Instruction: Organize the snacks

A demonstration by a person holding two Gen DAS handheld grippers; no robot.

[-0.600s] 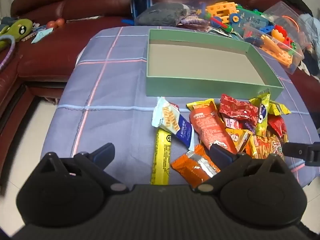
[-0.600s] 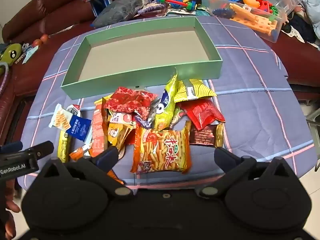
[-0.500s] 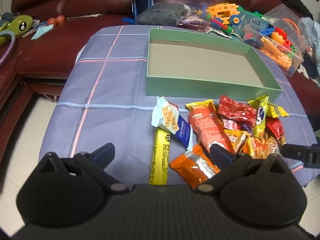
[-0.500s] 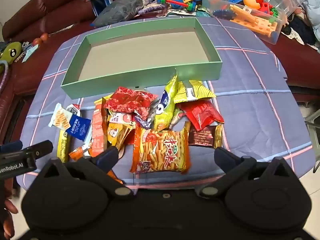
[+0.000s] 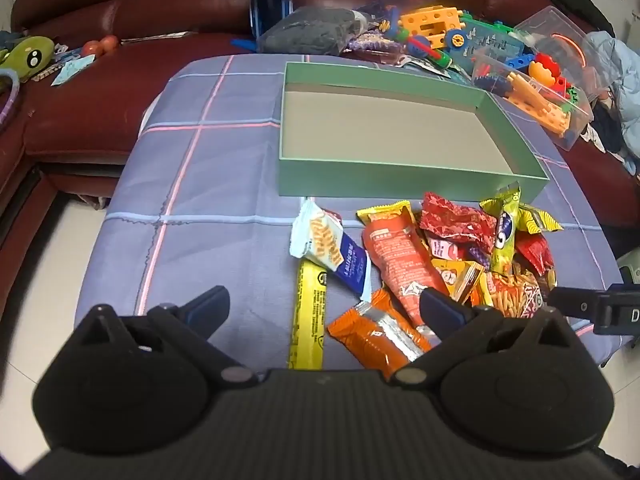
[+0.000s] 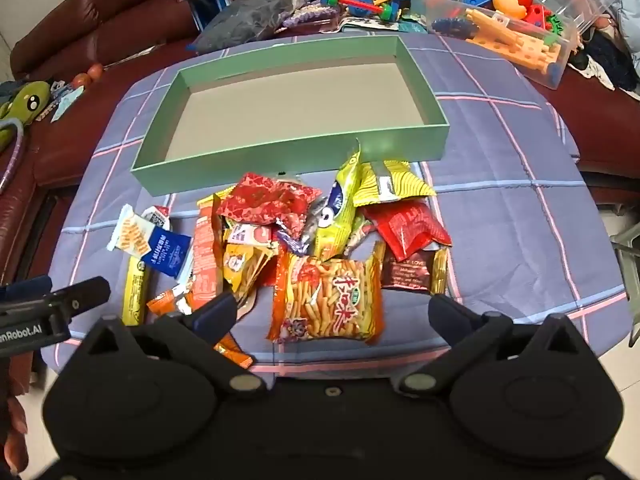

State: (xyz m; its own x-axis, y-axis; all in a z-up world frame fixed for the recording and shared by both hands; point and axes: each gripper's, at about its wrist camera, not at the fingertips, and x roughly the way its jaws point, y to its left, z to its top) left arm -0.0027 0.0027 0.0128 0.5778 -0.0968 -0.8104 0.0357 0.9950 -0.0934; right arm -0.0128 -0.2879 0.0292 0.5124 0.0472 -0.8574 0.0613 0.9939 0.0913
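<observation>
Table [image 5: 208, 184] carries a purple-grey check cloth with pink and blue lines. On it: shallow green box [image 5: 400, 178] at the far side, long wall facing the snack pile [image 6: 320, 248] just in front. Loose packets left of the pile: white-and-blue wafer pack [image 5: 328, 246] lying over the top end of a yellow stick pack [image 5: 308, 316], orange foil pack [image 5: 372, 336] beside them.
</observation>
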